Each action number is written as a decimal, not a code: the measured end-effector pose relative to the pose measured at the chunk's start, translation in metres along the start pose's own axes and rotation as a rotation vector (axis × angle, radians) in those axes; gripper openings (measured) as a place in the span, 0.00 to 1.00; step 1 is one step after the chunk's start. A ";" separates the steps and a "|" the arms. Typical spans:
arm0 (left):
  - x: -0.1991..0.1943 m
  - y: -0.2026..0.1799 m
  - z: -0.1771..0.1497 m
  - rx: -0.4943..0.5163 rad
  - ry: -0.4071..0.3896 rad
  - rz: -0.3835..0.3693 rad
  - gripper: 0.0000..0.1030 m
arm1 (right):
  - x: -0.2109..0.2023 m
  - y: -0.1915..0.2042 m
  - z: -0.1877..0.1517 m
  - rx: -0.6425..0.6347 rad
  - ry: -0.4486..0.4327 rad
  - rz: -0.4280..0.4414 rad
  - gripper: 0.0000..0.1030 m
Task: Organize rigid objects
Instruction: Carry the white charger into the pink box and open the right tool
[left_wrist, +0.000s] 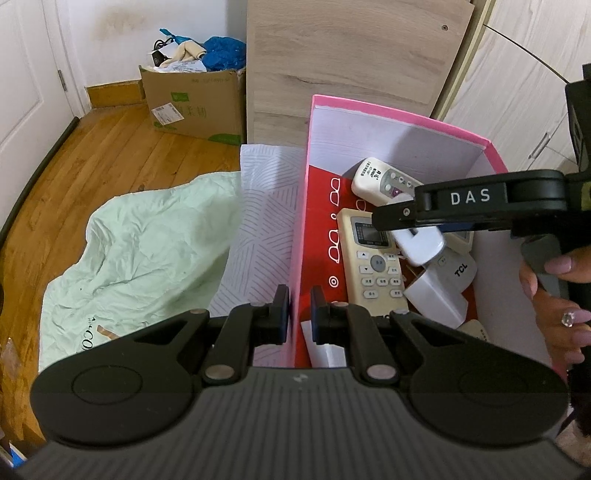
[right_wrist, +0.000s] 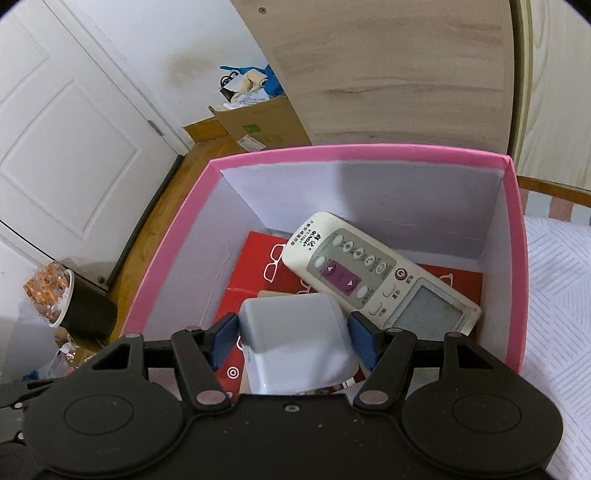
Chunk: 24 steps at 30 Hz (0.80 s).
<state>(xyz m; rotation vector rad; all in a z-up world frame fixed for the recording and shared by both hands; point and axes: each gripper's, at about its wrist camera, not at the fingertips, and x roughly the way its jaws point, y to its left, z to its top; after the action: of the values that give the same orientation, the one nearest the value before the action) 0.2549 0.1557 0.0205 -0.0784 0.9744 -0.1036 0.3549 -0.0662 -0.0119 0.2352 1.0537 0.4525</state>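
A pink box (left_wrist: 373, 112) with white inner walls holds a white remote with purple buttons (left_wrist: 384, 181), a cream remote (left_wrist: 373, 258), a white TCL-marked piece (left_wrist: 460, 271) and a white plug block (left_wrist: 436, 301). My left gripper (left_wrist: 298, 310) is shut on the box's near left wall, one pad on each side. My right gripper (right_wrist: 293, 332) hangs over the box (right_wrist: 354, 151), shut on a white power adapter (right_wrist: 295, 350) between its blue pads. In the left wrist view the right gripper (left_wrist: 402, 221) comes in from the right, the adapter (left_wrist: 424, 247) above the cream remote.
The box stands on a white patterned sheet (left_wrist: 258, 206) beside pale green bedding (left_wrist: 140, 251). A wooden panel (left_wrist: 351, 62) rises behind it. A full cardboard box (left_wrist: 195, 99) sits on the wood floor. A black cup (right_wrist: 81, 310) stands near the white door. A hand (left_wrist: 554, 295) grips the right handle.
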 end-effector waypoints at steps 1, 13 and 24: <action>0.000 0.000 0.000 0.002 -0.001 0.002 0.09 | -0.002 0.000 0.000 -0.001 -0.010 -0.004 0.68; -0.002 0.000 0.000 0.004 -0.003 0.000 0.09 | -0.025 0.007 0.000 -0.068 -0.065 0.018 0.68; -0.004 0.000 -0.001 -0.006 -0.004 0.004 0.09 | -0.067 0.011 -0.007 -0.149 -0.171 0.008 0.68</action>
<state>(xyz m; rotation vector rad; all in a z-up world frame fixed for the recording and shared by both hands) 0.2519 0.1562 0.0233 -0.0824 0.9709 -0.0969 0.3185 -0.0879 0.0412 0.1430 0.8487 0.5064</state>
